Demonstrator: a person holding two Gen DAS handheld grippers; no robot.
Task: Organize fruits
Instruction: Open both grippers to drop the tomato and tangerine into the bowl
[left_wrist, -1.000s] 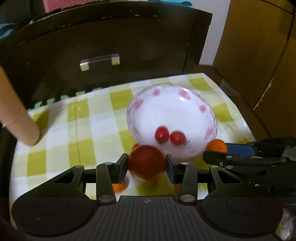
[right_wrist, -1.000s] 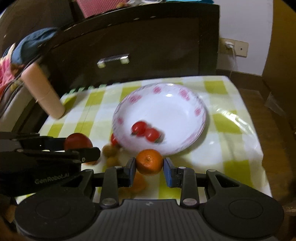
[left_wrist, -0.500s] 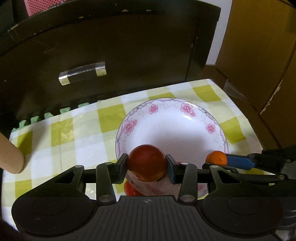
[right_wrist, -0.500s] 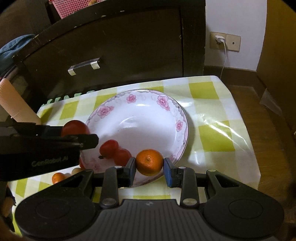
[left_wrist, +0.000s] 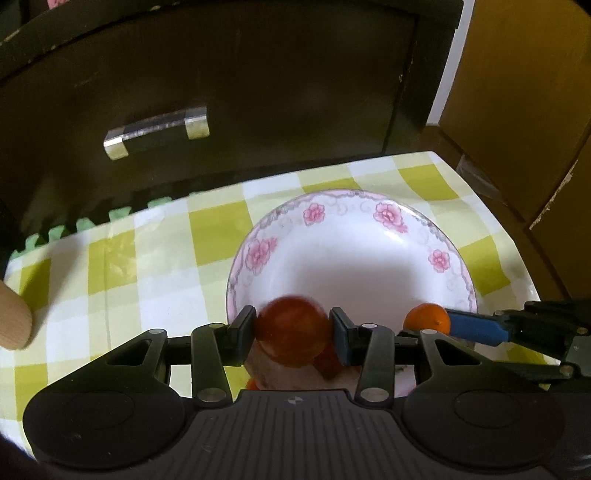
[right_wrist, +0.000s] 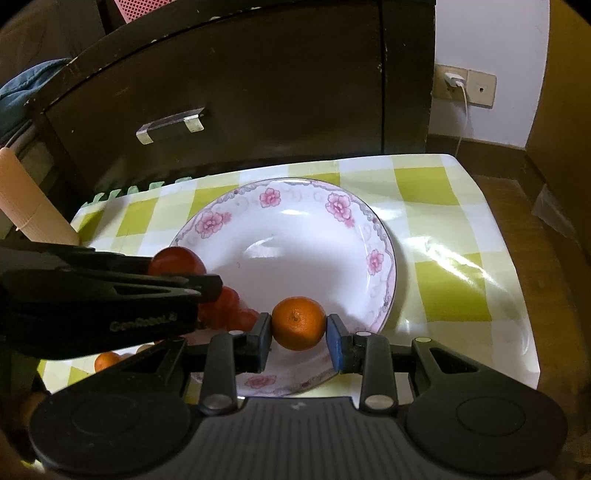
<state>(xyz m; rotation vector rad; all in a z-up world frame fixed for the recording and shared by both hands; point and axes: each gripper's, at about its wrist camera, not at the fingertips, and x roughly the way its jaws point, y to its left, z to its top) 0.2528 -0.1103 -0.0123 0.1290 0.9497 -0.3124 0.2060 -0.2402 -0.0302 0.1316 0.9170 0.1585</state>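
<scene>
Clamping a red fruit (left_wrist: 291, 328) in my left gripper (left_wrist: 292, 330) and an orange mandarin (right_wrist: 299, 324) in my right gripper (right_wrist: 298, 332), I hold both over the near side of the flowered plate (right_wrist: 376, 236), where small red fruits (right_wrist: 229, 308) lie, on the checked cloth (right_wrist: 436, 280).

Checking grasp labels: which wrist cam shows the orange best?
Right wrist view. The orange sits centred and sharp between the right gripper pads, stem dimple visible, over the plate. The left wrist view shows it only small, partly hidden behind gripper parts.
</scene>
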